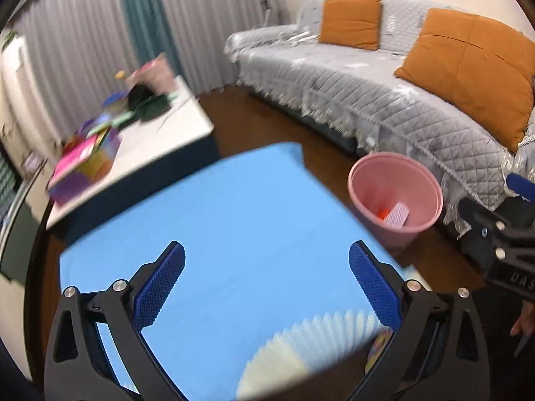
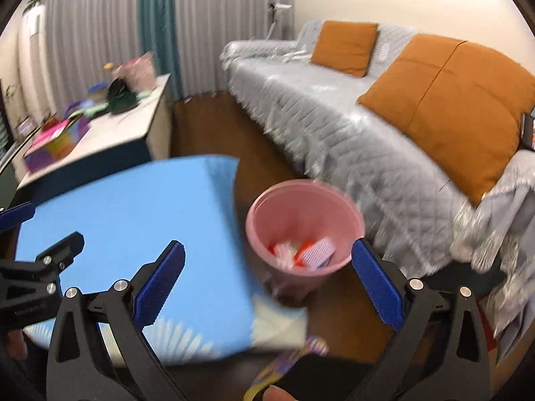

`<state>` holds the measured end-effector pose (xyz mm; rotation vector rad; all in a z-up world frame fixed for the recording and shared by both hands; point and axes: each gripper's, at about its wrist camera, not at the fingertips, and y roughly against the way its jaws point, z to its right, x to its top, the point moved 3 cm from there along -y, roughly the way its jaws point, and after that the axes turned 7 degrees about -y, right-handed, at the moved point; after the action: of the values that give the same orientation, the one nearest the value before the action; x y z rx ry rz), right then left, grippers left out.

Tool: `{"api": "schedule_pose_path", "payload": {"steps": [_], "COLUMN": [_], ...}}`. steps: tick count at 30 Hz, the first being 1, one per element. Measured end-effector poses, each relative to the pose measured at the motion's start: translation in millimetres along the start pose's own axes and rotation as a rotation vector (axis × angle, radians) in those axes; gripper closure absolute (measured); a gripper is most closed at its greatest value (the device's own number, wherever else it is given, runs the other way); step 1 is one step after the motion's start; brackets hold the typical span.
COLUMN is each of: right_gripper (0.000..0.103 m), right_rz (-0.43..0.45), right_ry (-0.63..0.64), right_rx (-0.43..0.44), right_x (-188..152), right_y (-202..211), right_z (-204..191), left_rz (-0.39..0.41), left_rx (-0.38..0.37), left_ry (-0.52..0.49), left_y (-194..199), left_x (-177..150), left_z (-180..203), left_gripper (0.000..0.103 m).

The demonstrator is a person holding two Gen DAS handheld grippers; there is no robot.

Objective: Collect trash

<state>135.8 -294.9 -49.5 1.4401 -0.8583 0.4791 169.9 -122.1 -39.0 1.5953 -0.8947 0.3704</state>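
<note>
Both empty. Left hand-held gripper (image 1: 266, 280) spread wide over the blue mat (image 1: 217, 234), nothing between the blue pads; right hand-held gripper (image 2: 267, 280) likewise wide apart, gripping nothing, framing the pink bin (image 2: 302, 230) at centre of its frame.

Trash already in that bin: red and white scraps plus a striped card, at the bottom. More candidates for collection likely at lower centre of the right wrist view, where a colourful wrapper-like piece (image 2: 301, 347) lies on the brown floor just beside the mat's corner, partly hidden by a dark shape and a fingertip at the bottom edge. Also a white pleated paper piece (image 1: 317, 344) at lower centre of the left wrist view, lying on the mat.

Risks, judged from here: heavy motion blur in both views, so a fast swing could clip the bin's rim and tip it, light as it looks. Thin flat paper hard to pinch off a soft mat; could slide or crease instead of lifting. Two grippers close together, the left visible at the left edge of the right view, so a crossing reach could collide.

Around: grey quilted sofa (image 1: 384, 100) with orange cushions right of the bin, tight against it; cluttered desk (image 2: 127, 133) at upper left, well apart. Nothing blocking the bin's mouth.
</note>
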Motion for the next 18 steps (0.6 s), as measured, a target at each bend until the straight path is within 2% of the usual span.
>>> {"api": "schedule_pose_path", "payload": {"steps": [4,8,12,18], "right_gripper": [0.005,0.005,0.005,0.005], "right_rz": [-0.031,-0.038,-0.038,-0.034], "right_ry": [0.046,0.095,0.138,0.132], "right_rx": [0.035,0.077,0.088,0.084], "right_x": [-35,-55,-68,-71], "right_y": [22,41,52,59], "right_z": [-25,-49,-63,-64], "left_rz": [-0.012,-0.012,-0.014,-0.001], "left_rx": [0.035,0.069,0.07,0.081], "left_ry": [0.062,0.105,0.123,0.132], "left_y": [19,40,48,57], "left_x": [-35,-67,-80,-84], "left_z": [-22,-39,-45,-50], "left_gripper": [0.008,0.008,0.008,0.008]}}
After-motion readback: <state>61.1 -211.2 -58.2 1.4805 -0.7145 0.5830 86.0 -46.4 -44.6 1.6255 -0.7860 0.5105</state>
